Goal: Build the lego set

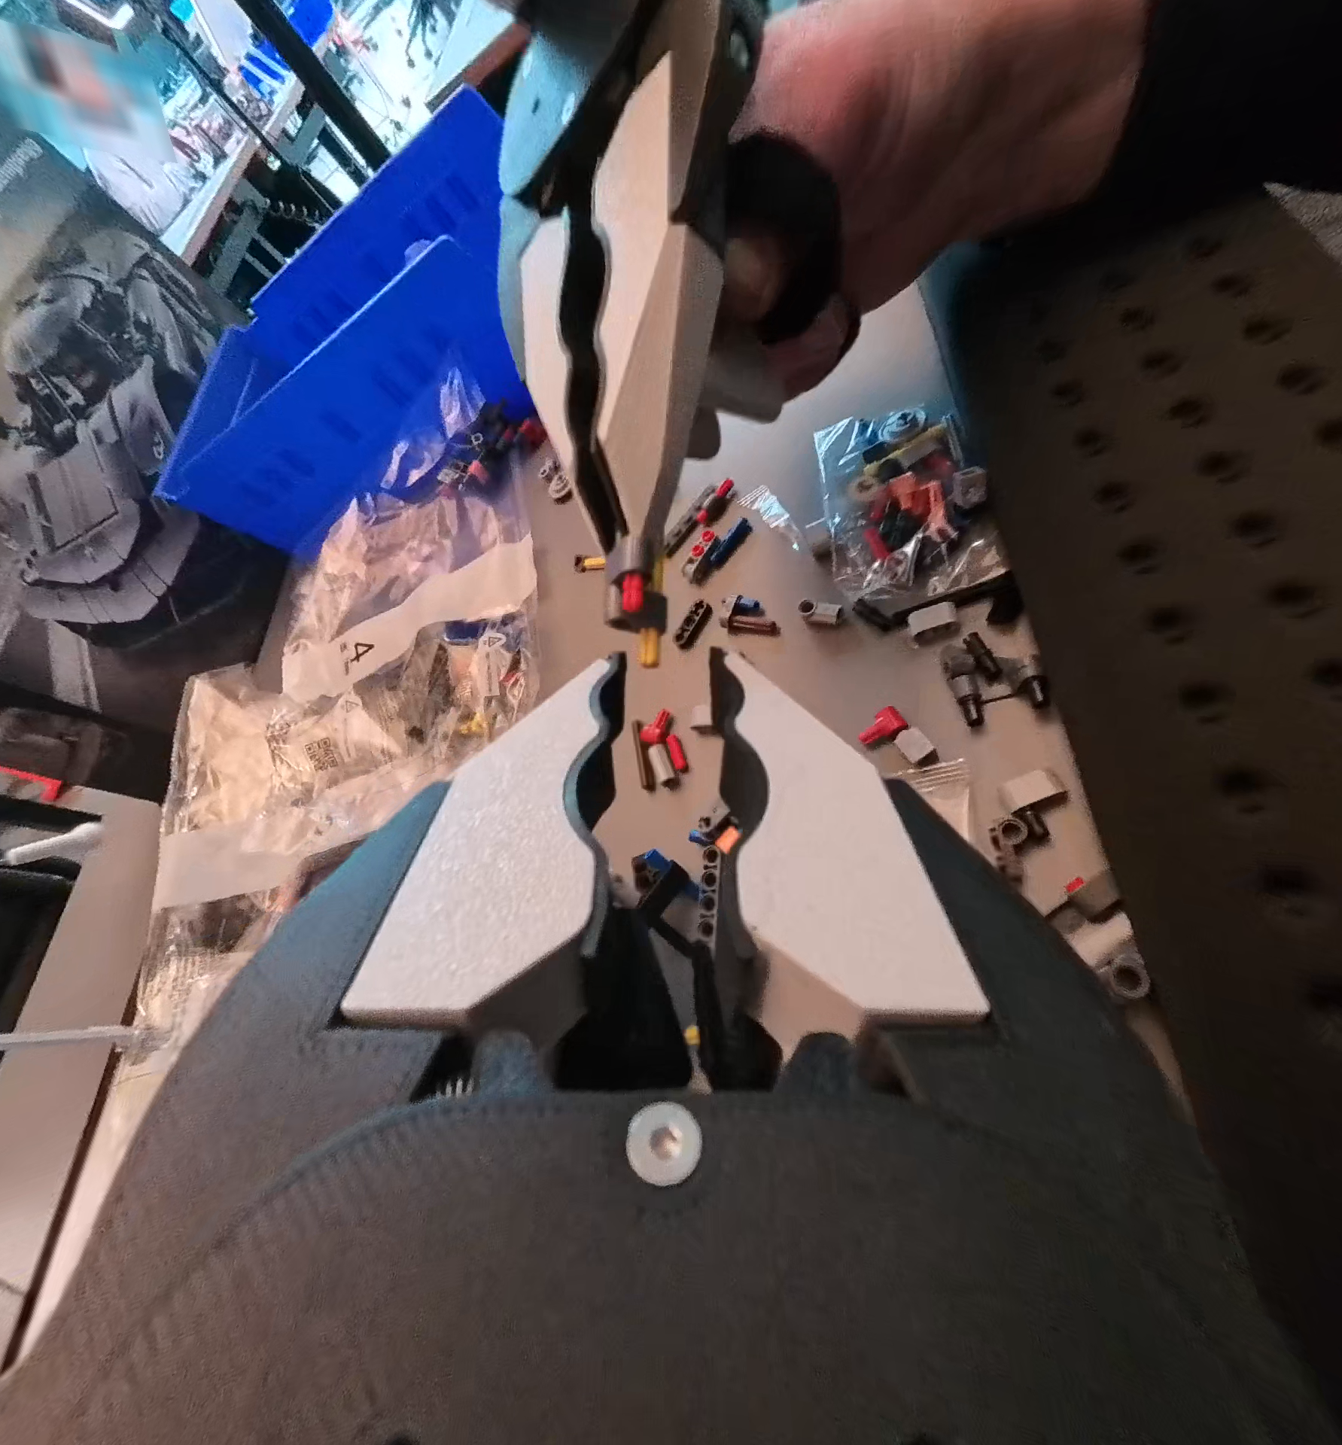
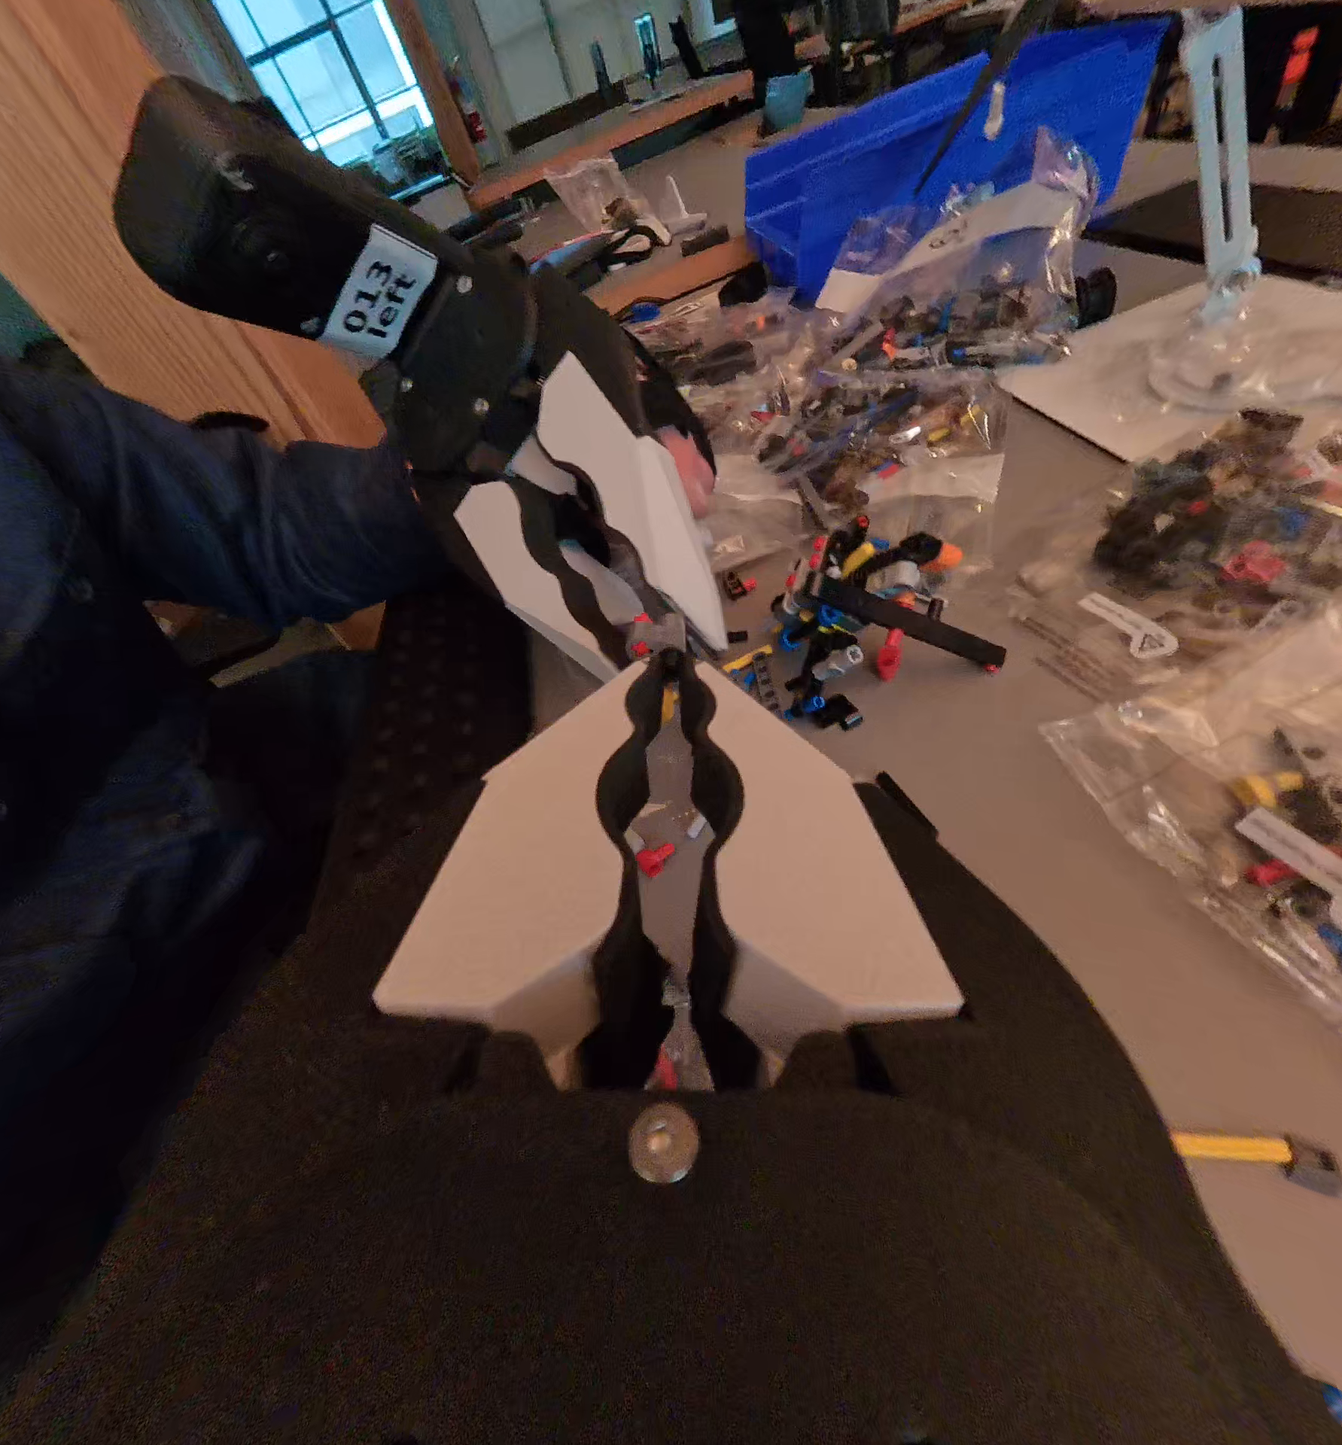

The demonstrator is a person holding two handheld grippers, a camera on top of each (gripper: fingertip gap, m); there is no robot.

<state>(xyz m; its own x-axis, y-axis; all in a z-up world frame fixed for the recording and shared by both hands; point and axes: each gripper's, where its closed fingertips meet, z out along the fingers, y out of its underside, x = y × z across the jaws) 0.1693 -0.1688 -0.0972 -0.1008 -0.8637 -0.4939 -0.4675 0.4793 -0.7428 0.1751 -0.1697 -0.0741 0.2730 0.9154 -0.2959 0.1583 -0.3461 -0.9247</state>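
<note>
Hold the small assembly (image 1: 633, 594) (grey connector, red pin, yellow axle) pinched at the fingertips of the right gripper (image 1: 630, 539), above the table (image 1: 793, 672) and clear of the loose pieces (image 1: 660, 751) scattered below.

Note the left gripper (image 1: 667, 665): fingers spread, tips just short of the assembly, nothing between them.

To take or brace the assembly well:

1. Advance the left gripper straight along its own axis. Centre the gap on the free lower end of the yellow axle, not on the red pin.
2. Close only once both pads flank the part squarely. A skewed bite is likely to twist a part this small out of the right gripper's pinch.
3. Apply light pressure. The parts probably sit by friction alone and may slide apart under a hard squeeze.
4. Avoid striking the right fingertips with the left ones, given the tight clearance.
5. Work over bare table, away from the partial build (image 2: 886, 602) and the plastic bags (image 2: 925, 375), for easy recovery of a dropped part.

From the right wrist view, cannot tell whether the left tips already touch the assembly.
</note>
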